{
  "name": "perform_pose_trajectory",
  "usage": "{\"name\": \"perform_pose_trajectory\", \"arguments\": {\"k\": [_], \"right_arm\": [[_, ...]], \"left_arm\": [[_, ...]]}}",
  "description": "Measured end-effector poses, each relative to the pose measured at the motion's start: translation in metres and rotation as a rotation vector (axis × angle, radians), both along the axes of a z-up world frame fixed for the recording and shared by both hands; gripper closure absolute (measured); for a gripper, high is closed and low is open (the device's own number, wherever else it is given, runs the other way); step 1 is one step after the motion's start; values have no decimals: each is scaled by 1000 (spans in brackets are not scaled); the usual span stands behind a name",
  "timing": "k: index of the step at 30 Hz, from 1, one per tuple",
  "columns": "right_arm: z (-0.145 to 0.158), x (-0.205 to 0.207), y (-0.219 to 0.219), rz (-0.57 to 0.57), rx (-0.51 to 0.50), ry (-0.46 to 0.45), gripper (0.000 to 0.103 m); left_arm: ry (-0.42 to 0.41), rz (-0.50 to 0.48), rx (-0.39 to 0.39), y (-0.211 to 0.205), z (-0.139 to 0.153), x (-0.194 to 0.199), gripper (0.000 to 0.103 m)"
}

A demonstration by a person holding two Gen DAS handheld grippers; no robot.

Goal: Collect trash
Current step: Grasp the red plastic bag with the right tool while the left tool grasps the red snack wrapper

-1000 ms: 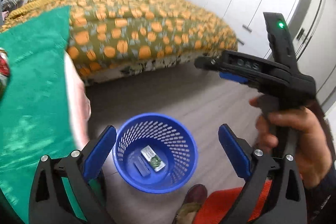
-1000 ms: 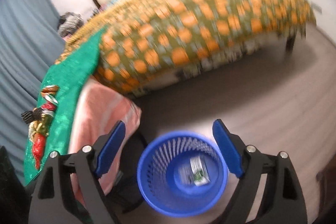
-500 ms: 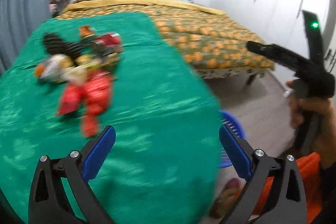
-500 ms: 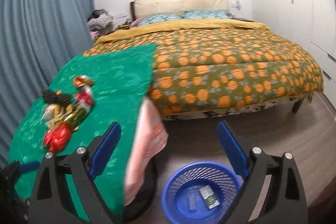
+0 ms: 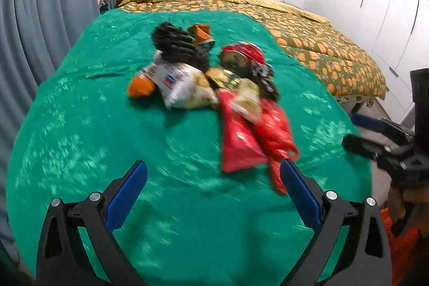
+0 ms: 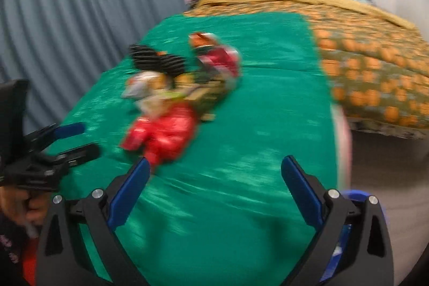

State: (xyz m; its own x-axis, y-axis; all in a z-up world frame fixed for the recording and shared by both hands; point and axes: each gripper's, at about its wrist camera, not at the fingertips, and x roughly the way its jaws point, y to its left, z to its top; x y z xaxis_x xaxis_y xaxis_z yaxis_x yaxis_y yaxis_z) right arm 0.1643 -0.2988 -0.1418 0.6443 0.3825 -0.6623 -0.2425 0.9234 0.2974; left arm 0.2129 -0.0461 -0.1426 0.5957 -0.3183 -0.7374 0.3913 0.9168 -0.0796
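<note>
A heap of trash lies on the green cloth [image 5: 80,125]: red wrappers [image 5: 252,133] nearest, a white snack bag [image 5: 182,85], a black ribbed piece [image 5: 177,44], a crushed red can [image 5: 244,55] and a small orange packet [image 5: 199,32]. My left gripper [image 5: 213,188] hovers open over the cloth just short of the red wrappers, nothing between its pads. My right gripper [image 6: 215,185] is also open and empty, with the red wrappers [image 6: 163,130] ahead on its left. The blue basket's rim [image 6: 354,195] peeks out behind its right finger.
The green cloth covers a raised surface beside a bed with an orange-patterned cover [image 5: 335,44]. Grey curtains [image 5: 40,18] hang on the left, white wardrobes [image 5: 388,12] on the right. The right gripper and the hand holding it [image 5: 396,152] show at the left wrist view's right edge.
Both grippers swung away from the blue basket on the floor, across to the green cloth. The trash heap is now straight ahead and close. Both stayed open and empty.
</note>
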Motion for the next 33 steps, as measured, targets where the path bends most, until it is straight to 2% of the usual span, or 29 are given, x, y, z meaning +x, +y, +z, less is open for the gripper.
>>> {"name": "perform_pose_trajectory", "arguments": {"k": [6,10,12,13,14,15,20,25,28,31,33], "right_arm": [[-18,38,31,33,34,75,21],[-27,47,53,73,12,95,25],[-32,51,56,76,-6,101,31],[-33,51,56,70,-19,105,37],[-34,51,55,62,-30,108,49],[-34,51,53,56,-36,111,52],[-22,35,30,55,-59,116,54],[-13,10,11,124,-118,128,54],[-13,-1,4,189,-148,151,54],[-15,-10,-2,231,-172,163,54],[-16,-14,-4,245,-174,169,54]], "left_arm": [[1,64,-43,23,-7,6,5],[-49,67,22,24,-3,6,5],[-42,71,18,23,-4,9,5],[-30,71,7,23,-6,11,5],[-19,71,0,23,-8,12,5],[-8,70,-6,21,-11,14,5],[13,12,-34,1,-19,17,5],[18,-56,-2,-27,-24,28,5],[19,-82,41,-40,-31,36,14],[26,-98,85,-49,-40,41,29],[27,-112,100,-52,-42,39,48]]}}
